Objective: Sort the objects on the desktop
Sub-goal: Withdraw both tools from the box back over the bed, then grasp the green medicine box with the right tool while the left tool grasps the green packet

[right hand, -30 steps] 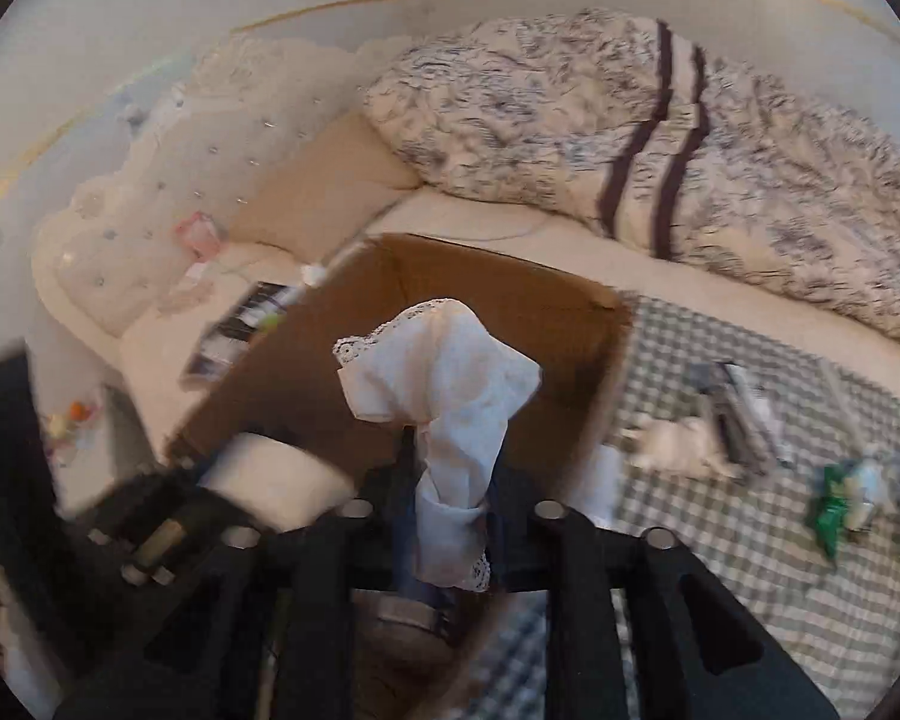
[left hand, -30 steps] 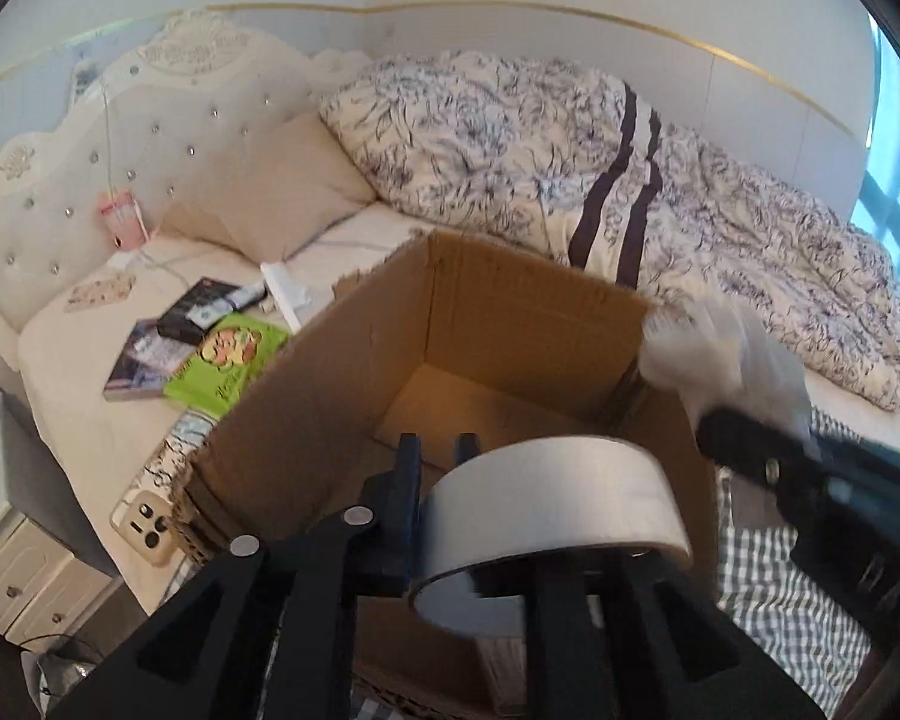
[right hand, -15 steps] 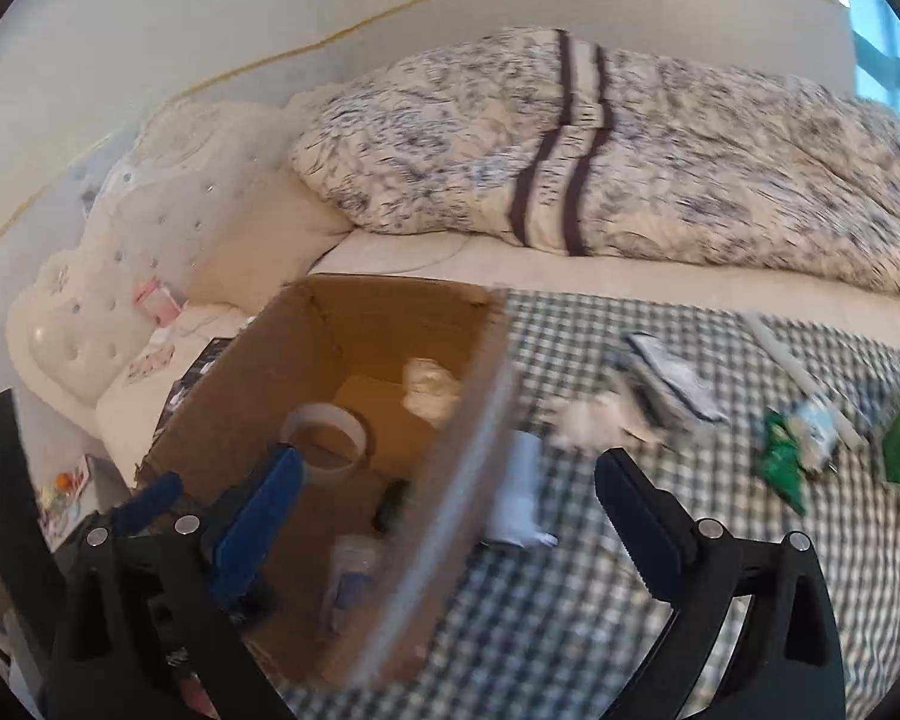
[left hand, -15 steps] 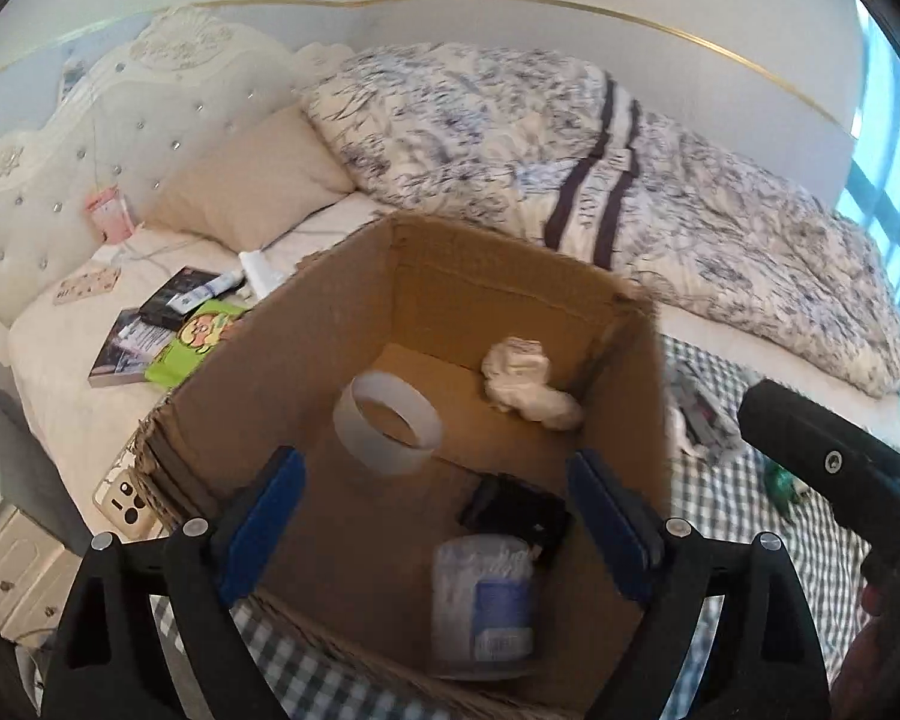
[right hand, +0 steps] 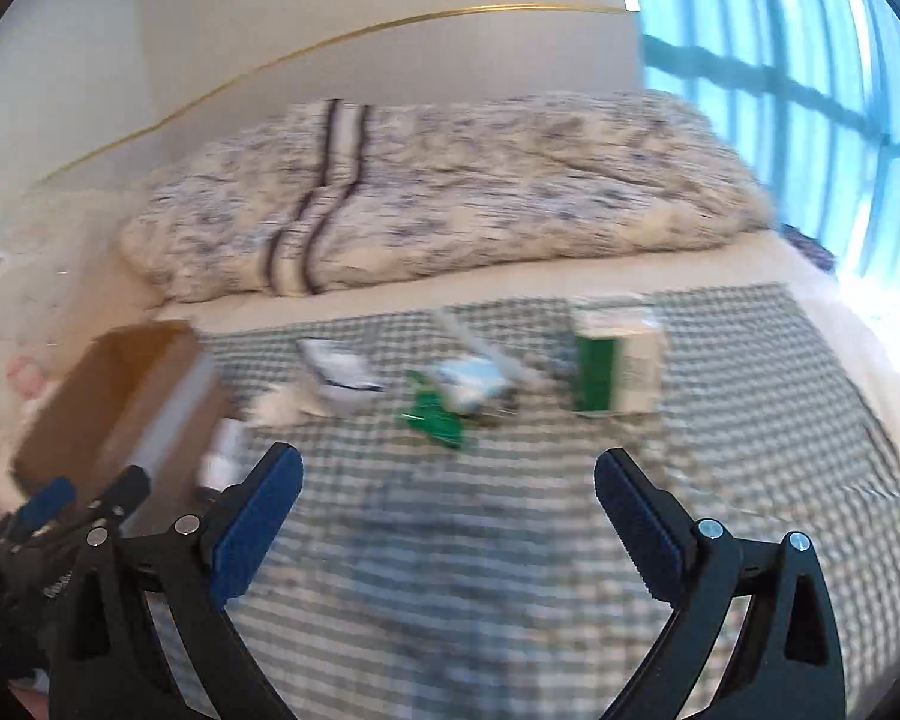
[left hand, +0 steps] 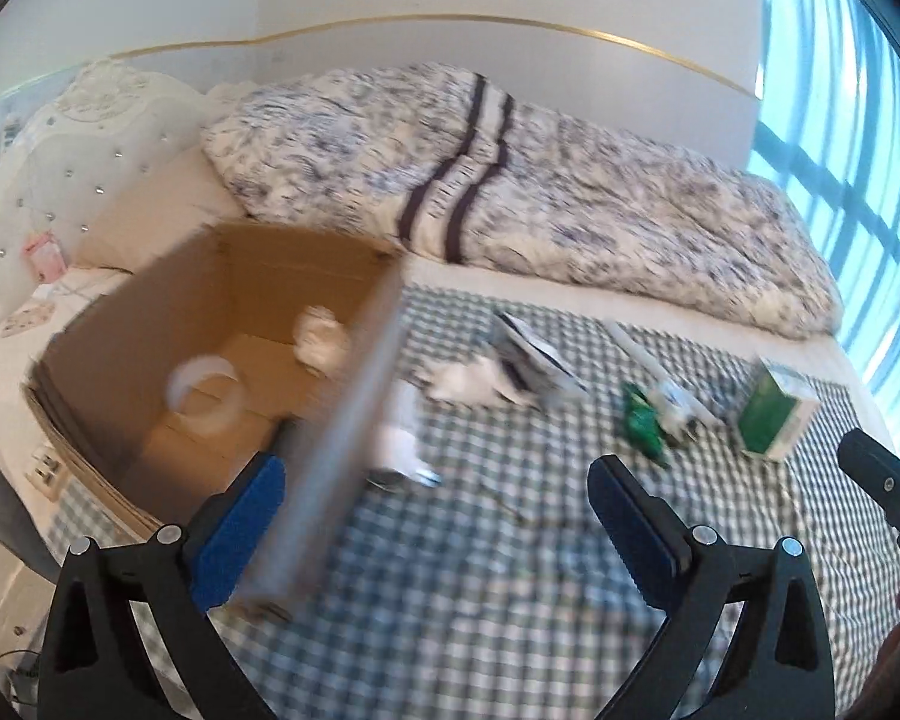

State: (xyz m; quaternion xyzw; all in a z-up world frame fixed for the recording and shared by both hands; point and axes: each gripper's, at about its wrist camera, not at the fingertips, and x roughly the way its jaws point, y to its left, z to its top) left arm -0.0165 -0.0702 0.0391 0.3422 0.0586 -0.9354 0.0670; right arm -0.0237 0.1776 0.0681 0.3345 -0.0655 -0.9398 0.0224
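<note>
No readable writing, frames blurred. Cardboard box [left hand: 222, 324] on the bed holds a tape roll [left hand: 207, 387] and a crumpled white cloth [left hand: 321, 339]. Green-white carton [right hand: 615, 360], green packet [right hand: 435, 420] lie on checkered cloth [right hand: 480, 570]. Left gripper [left hand: 435, 516], right gripper [right hand: 447, 507]: fingers spread, empty.

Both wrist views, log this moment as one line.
left tongs open | right tongs open | brown cardboard box: tape roll, white cloth

Matt brown cardboard box [left hand: 150, 324], woven checked cloth [left hand: 510, 570], glossy tape roll [left hand: 207, 390].
</note>
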